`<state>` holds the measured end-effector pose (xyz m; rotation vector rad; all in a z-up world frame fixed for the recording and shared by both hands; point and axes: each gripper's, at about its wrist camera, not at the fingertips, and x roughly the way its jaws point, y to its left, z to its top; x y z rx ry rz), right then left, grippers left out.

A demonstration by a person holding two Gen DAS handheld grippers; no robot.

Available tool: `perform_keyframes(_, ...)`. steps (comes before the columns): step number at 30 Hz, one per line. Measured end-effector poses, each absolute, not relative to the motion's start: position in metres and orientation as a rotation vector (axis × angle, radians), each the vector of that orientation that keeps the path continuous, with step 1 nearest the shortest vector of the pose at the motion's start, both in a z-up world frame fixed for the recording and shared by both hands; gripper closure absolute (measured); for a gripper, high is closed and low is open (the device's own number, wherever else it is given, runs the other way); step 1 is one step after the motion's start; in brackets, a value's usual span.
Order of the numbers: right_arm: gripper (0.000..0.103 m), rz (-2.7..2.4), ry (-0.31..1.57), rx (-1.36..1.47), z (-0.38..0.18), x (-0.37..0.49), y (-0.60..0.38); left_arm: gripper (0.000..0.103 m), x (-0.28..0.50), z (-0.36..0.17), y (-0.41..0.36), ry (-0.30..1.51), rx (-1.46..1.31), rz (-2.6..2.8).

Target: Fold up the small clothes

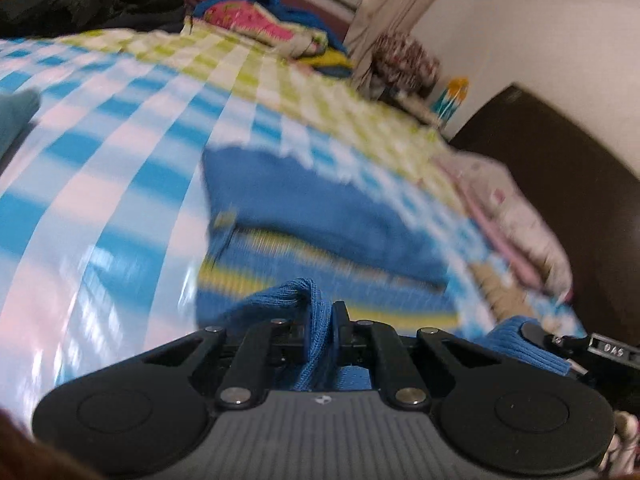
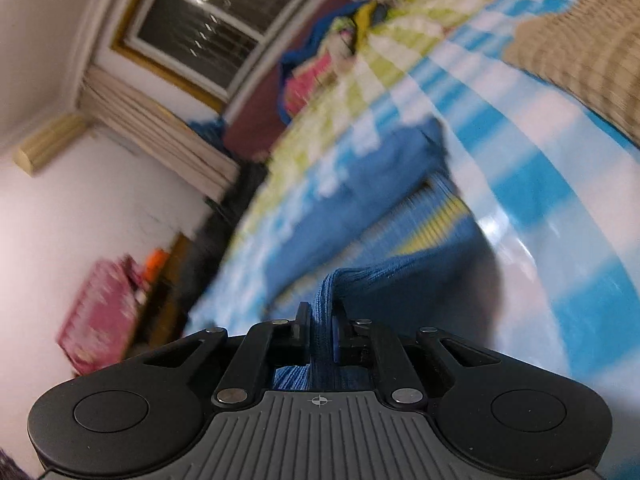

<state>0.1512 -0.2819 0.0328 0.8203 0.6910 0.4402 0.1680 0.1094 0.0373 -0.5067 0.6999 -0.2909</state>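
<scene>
A small blue knitted sweater (image 1: 320,216) with yellow stripes lies on the blue, white and green checked bed cover (image 1: 120,152). My left gripper (image 1: 325,320) is shut on the ribbed blue hem of the sweater, which bunches between its jaws. At the lower right of the left wrist view the right gripper (image 1: 536,334) also pinches the blue hem. In the right wrist view my right gripper (image 2: 322,316) is shut on a fold of the blue sweater (image 2: 360,208), and the cloth stretches away from it across the bed cover (image 2: 540,184). Both views are blurred.
A pile of pink, blue and yellow clothes (image 1: 272,24) and dark clothing (image 1: 92,4) lie at the bed's far end below a window (image 2: 208,28). A pale pink garment (image 1: 520,216) and a tan knitted piece (image 2: 580,52) rest near the sweater. A dark wooden panel (image 1: 568,200) stands beside the bed.
</scene>
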Motion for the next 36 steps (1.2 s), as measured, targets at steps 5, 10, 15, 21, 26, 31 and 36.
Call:
perform_keyframes(5,0.093,0.455,0.598,0.874,0.053,0.204,-0.281,0.088,0.227,0.056,0.116,0.626,-0.521,-0.297)
perform_keyframes(10,0.093,0.386,0.580,0.948,0.044,0.273,-0.281,0.088,0.289,0.047,0.122,0.618,-0.547,-0.228)
perform_keyframes(15,0.093,0.280,0.634,0.956,0.014,0.336,-0.277,0.088,0.327,0.020,0.132,0.650,-0.572,-0.137)
perform_keyframes(21,0.093,0.212,0.696,0.935,-0.013,0.362,-0.270,0.083,0.305,0.017,0.130,0.619,-0.441,-0.127)
perform_keyframes(26,0.092,0.188,0.699,0.890,-0.015,0.364,-0.266,0.059,0.274,0.024,0.124,0.570,-0.304,-0.132)
perform_keyframes(31,0.092,0.193,0.688,0.857,-0.008,0.358,-0.260,0.041,0.240,0.032,0.122,0.485,-0.215,-0.131)
perform_keyframes(36,0.092,0.202,0.681,0.787,0.002,0.354,-0.251,0.028,0.216,0.030,0.111,0.471,-0.121,-0.185)
